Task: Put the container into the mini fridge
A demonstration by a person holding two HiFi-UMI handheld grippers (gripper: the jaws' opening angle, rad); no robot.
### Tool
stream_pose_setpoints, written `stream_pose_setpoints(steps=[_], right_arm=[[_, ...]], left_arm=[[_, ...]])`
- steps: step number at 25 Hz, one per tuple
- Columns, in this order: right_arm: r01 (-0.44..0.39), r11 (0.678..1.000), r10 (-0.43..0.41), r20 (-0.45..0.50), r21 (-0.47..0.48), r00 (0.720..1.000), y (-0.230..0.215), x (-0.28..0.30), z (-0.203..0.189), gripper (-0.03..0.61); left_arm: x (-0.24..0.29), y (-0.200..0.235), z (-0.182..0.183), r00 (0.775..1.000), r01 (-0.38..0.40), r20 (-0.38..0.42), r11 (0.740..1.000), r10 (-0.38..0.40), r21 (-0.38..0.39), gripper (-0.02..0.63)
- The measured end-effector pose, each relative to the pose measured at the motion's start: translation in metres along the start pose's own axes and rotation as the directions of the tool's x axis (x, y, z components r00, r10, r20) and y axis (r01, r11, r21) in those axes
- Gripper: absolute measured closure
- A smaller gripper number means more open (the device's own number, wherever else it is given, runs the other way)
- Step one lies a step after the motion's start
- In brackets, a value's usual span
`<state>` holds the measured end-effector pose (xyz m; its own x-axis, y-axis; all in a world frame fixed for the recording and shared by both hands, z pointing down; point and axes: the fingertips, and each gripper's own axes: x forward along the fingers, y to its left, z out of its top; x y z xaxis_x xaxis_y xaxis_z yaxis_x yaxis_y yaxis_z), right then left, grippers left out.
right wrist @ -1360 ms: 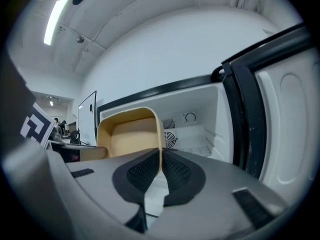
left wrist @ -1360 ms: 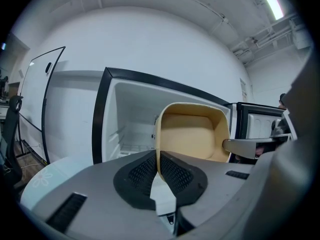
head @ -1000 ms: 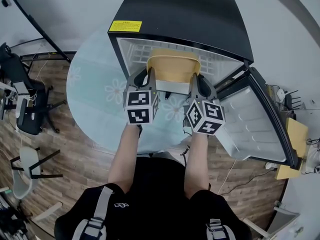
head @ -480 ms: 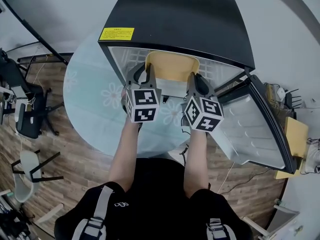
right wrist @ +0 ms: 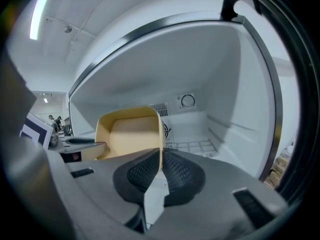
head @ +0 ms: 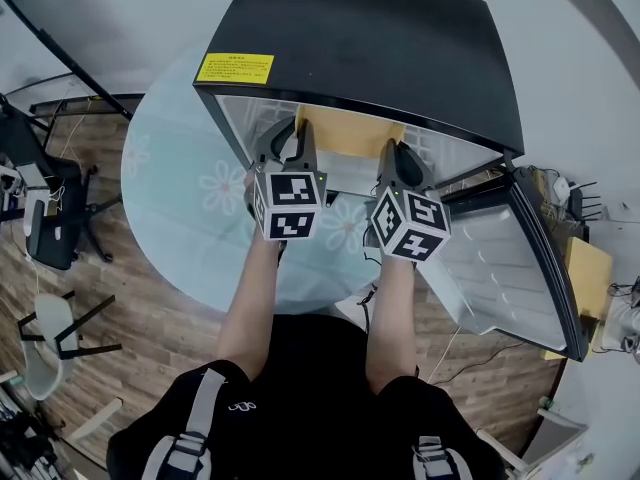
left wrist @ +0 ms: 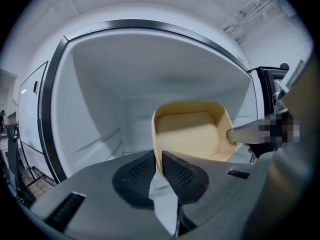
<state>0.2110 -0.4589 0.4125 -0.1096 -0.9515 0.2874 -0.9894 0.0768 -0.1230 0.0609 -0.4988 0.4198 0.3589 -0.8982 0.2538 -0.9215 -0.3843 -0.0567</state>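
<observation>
The yellow container point(head: 347, 138) sits inside the open black mini fridge point(head: 370, 38), mostly under its top edge. My left gripper point(head: 300, 140) reaches in at the container's left wall. In the left gripper view that wall point(left wrist: 156, 139) stands between the jaws of my left gripper point(left wrist: 158, 160), which are opening, with a thin gap at the pads. My right gripper point(head: 397, 156) is shut on the right wall. In the right gripper view the container point(right wrist: 131, 133) has its rim pinched between the pads of my right gripper point(right wrist: 161, 160).
The fridge door point(head: 500, 258) hangs open to the right. The fridge stands on a round glass table point(head: 180, 198) with flower prints. Office chairs point(head: 50, 228) stand at the left on the wooden floor. Inside the fridge is a thermostat dial point(right wrist: 188, 101) on the back wall.
Both grippers have pushed the container deeper into the fridge, so less of it shows under the top edge. The left gripper's hold has loosened.
</observation>
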Motion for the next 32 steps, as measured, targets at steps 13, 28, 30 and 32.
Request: stream_pose_setpoints(steps=[13,28,30,32], right_arm=[[0.040,0.999,-0.040,-0.007,-0.010,0.999,-0.001,0.015,-0.005,0.557],[0.047,0.999,-0.047,0.038,-0.013,0.998,0.000,0.024,-0.002,0.508],[0.044,0.999,-0.044,0.048,-0.012,0.998,0.001,0.024,0.000,0.497],[0.041,0.999,-0.041,0.060,-0.010,0.997,0.001,0.024,0.002,0.491]], left_arm=[[0.015,0.005,-0.012,1.000,0.000,-0.020,1.000,0.001,0.027,0.545],[0.014,0.015,0.009,0.990,-0.035,0.136,0.999,0.030,0.037,0.502],[0.013,0.015,0.011,0.988,-0.038,0.151,0.998,0.032,0.041,0.502],[0.012,0.015,0.011,0.987,-0.038,0.158,0.998,0.031,0.041,0.502]])
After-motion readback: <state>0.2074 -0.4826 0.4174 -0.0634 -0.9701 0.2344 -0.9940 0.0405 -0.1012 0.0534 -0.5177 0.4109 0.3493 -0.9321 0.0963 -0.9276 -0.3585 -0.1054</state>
